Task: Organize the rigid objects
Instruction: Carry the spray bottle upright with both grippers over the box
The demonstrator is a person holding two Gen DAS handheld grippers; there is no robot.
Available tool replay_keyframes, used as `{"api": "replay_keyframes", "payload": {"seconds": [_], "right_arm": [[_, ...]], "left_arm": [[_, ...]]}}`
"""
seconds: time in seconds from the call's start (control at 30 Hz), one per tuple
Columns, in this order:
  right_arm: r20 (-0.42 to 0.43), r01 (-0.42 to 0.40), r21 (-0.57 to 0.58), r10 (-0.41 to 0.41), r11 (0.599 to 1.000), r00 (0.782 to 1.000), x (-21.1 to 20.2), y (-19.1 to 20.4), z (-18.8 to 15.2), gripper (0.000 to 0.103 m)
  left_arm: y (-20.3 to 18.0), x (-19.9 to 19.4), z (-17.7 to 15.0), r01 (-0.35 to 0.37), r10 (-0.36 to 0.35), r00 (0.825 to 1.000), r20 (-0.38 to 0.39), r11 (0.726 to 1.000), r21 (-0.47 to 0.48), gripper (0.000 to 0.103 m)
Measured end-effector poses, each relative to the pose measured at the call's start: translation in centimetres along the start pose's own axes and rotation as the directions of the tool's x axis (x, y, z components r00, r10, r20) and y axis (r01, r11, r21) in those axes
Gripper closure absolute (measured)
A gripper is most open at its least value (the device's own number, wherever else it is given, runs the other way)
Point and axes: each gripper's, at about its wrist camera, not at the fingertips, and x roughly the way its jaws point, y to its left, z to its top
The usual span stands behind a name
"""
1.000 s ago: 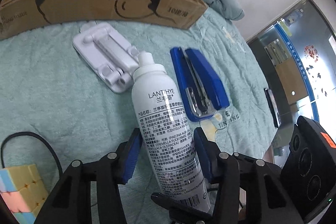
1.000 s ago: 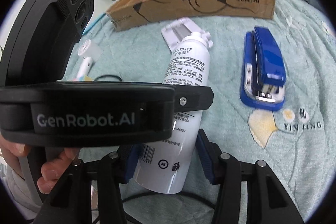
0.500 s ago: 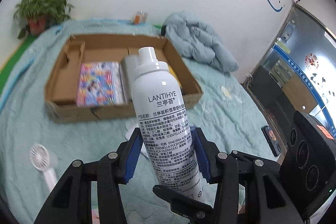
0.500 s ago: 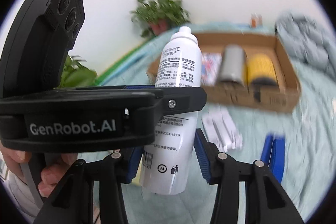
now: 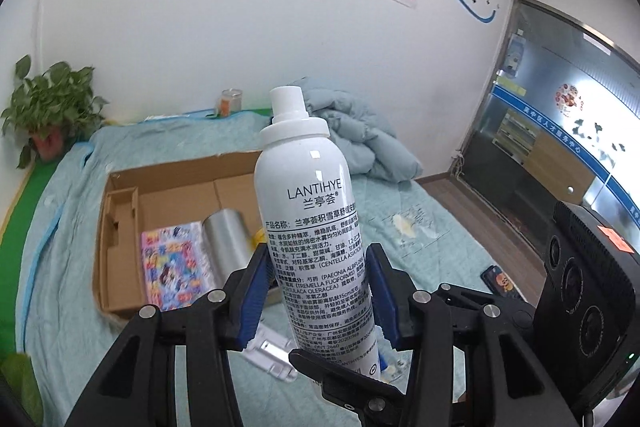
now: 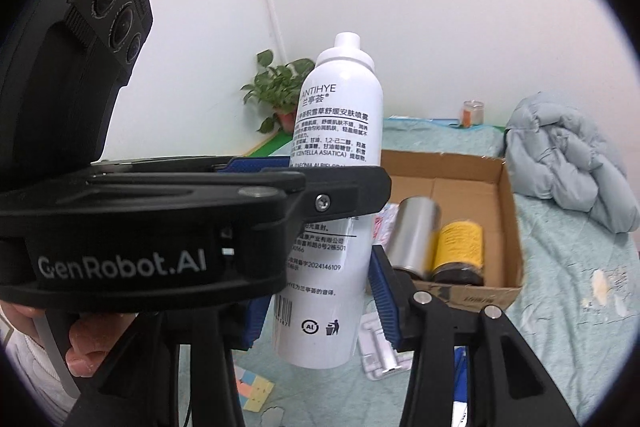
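Between both pairs of tongs stands one white spray bottle (image 5: 308, 211), upright, clamped by the left tongs (image 5: 318, 297) and, lower down, the right tongs (image 6: 316, 301) (right jaws just closing in). Beyond the tongs, one cardboard box (image 5: 120, 223) on the bed holds one silver can (image 6: 414, 235), one yellow roll (image 6: 458, 245) and one colourful packet (image 5: 176, 273). Both tongs angle downward.

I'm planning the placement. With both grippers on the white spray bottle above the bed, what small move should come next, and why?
Probably carry the spray bottle forward over the cardboard box. Both the left gripper and right gripper clamp it upright in the air, and the box has bare floor behind the steel cup.
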Motion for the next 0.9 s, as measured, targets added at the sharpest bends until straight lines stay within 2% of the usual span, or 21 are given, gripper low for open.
{"api": "replay_keyframes", "payload": {"seconds": [0.23,0.53,0.8,0.9], "right_arm": [[-0.024,0.068,0.029,-0.067,0.997,0.997,0.4,-4.3,2.1,0.058],[-0.113,0.100,0.058,-0.093,0.993,0.989,4.2,-9.6,4.3,0.058],[-0.208,0.116,0.085,-0.096,0.990,0.973,8.4,-13.6,4.4,0.058],[-0.257,0.122,0.112,-0.090,0.986,0.962,10.5,-15.7,3.5,0.058]], "left_arm": [[-1.5,4.7,4.1,0.089,-0.089,0.996,-0.016,0.996,-0.017,0.058],[0.8,14.3,8.6,0.152,-0.159,0.984,-0.083,0.985,-0.084,0.058],[4.7,24.0,9.3,0.182,-0.215,0.960,-0.177,0.966,-0.184,0.058],[5.6,27.5,8.3,0.183,-0.230,0.948,-0.220,0.960,-0.211,0.058]]}}
